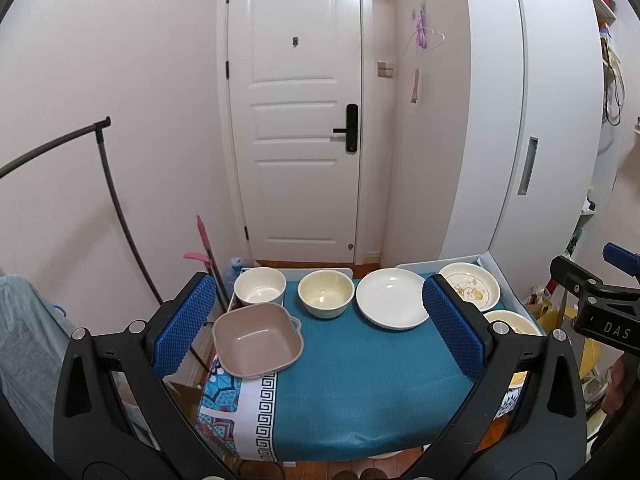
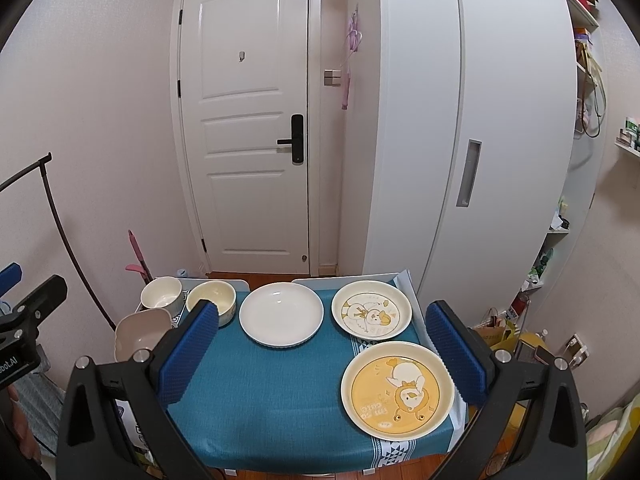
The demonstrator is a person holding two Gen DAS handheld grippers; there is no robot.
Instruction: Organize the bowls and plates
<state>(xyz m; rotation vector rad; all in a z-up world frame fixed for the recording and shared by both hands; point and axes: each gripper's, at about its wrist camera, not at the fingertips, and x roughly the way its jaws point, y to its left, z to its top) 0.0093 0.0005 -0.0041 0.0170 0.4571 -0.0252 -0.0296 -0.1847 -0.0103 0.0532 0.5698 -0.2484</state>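
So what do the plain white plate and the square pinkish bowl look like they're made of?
The plain white plate looks like glazed ceramic: glossy, with sharp light glints and a fluted outer rim, though melamine can't be ruled out. The square pinkish bowl looks like matte plastic or a fibre composite: dull, even surface, no glints, and a small moulded tab handle.

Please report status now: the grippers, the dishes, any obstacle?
Left gripper open, empty; right gripper open, empty. Three plates, three bowls apart on blue tablecloth, nothing stacked. Pink square bowl overhangs table edge. No obstacle.
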